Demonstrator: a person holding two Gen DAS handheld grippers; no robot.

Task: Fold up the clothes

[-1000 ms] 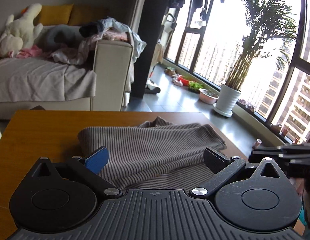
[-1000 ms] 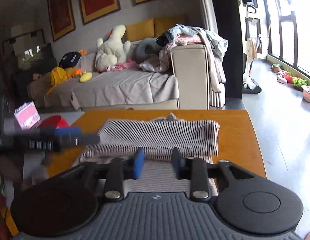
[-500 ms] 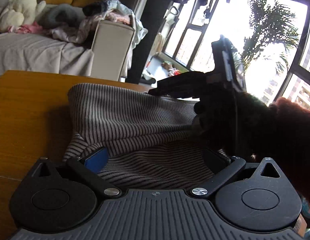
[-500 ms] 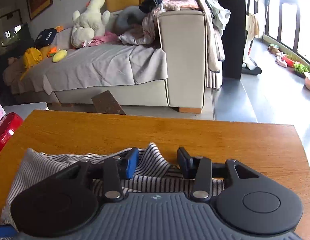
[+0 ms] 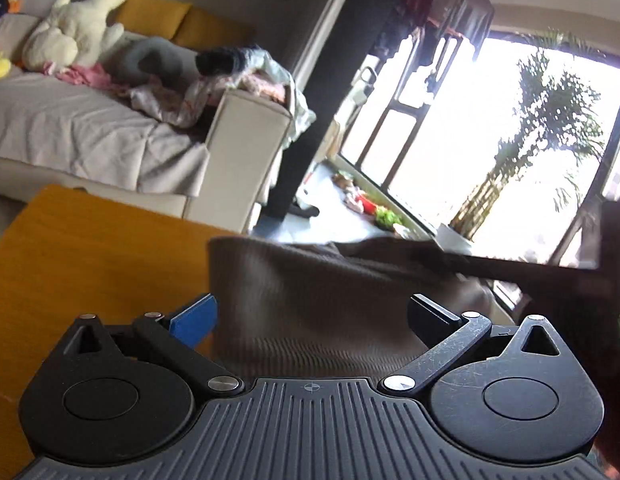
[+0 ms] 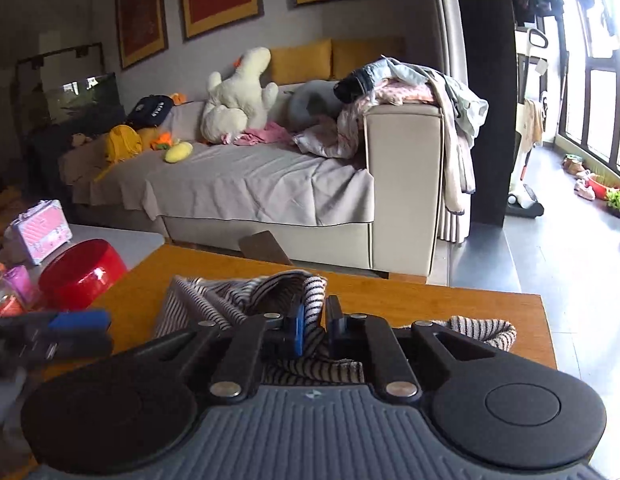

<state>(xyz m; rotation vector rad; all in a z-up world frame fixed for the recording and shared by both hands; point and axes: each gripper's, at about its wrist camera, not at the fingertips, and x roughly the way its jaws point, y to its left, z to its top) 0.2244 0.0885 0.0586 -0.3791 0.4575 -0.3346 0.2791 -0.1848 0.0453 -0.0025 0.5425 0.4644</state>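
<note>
Striped garment (image 6: 246, 300) on wooden worktop (image 6: 429, 300) near sofa (image 6: 401, 184); right claw (image 6: 313, 326) pinches it, left claw (image 5: 310, 316) gapes wide, holding nothing.

Bare table (image 6: 449, 300) is seen beyond and to the right of the striped cloth (image 6: 294, 292), where passage is unobstructed. The left flank is crowded by a red bowl (image 6: 82, 274) and a pink case (image 6: 40, 232). In the left wrist view, bare tabletop (image 5: 94, 260) lies left of the cloth (image 5: 310, 300); a dark blurred bar (image 5: 509, 266) crosses the right side.
</note>
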